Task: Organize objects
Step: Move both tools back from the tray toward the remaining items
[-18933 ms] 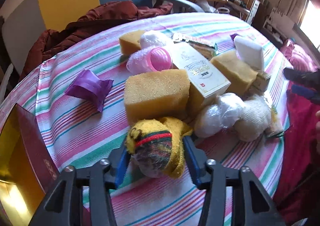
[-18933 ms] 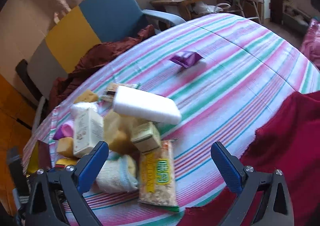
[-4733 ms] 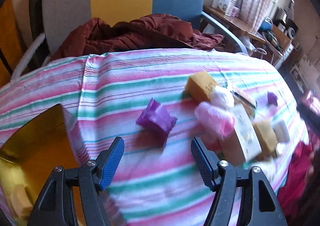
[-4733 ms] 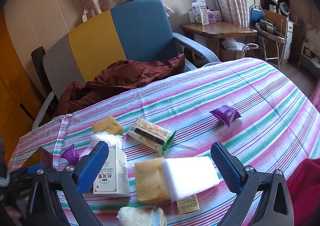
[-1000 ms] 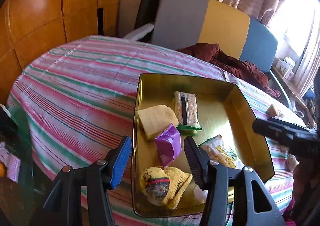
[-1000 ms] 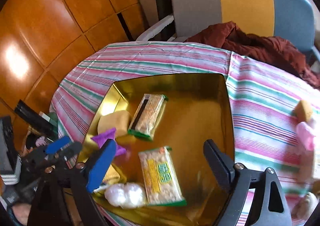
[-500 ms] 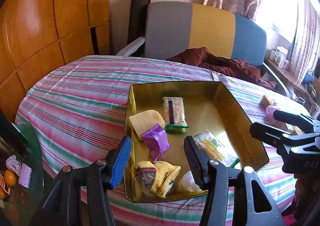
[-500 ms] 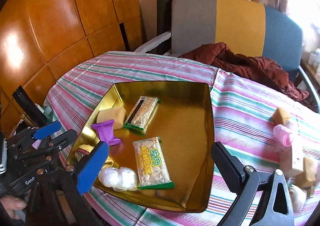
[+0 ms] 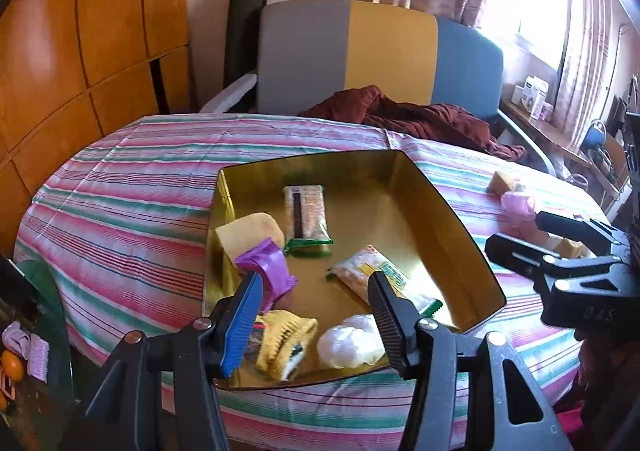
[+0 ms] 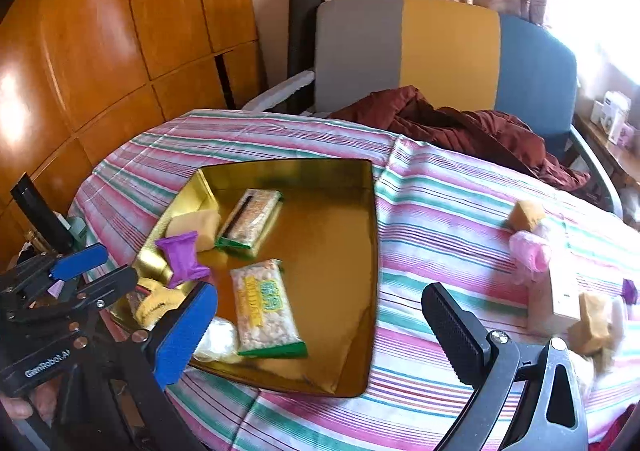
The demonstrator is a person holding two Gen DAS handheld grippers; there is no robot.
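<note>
One gold metal tray (image 10: 370, 211) sits on the striped worktop (image 10: 440, 211). Inside it lie two clear snack packets with green ends (image 10: 264, 305), one yellow sponge (image 10: 194, 229), one purple foil wrapper (image 10: 182, 257), one yellow knitted sock (image 9: 286, 343) and one white fluffy bundle (image 9: 350, 341). Outside the tray: two yellow sponges (image 10: 526, 215), one pink fluffy item (image 10: 530, 251), one white carton (image 10: 560, 297).

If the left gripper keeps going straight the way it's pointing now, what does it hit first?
Probably the gold tin tray: the open left gripper aims into it, likely reaching bare floor between the purple packet and the puffed-rice snack bag. Depth is uncertain.
</note>
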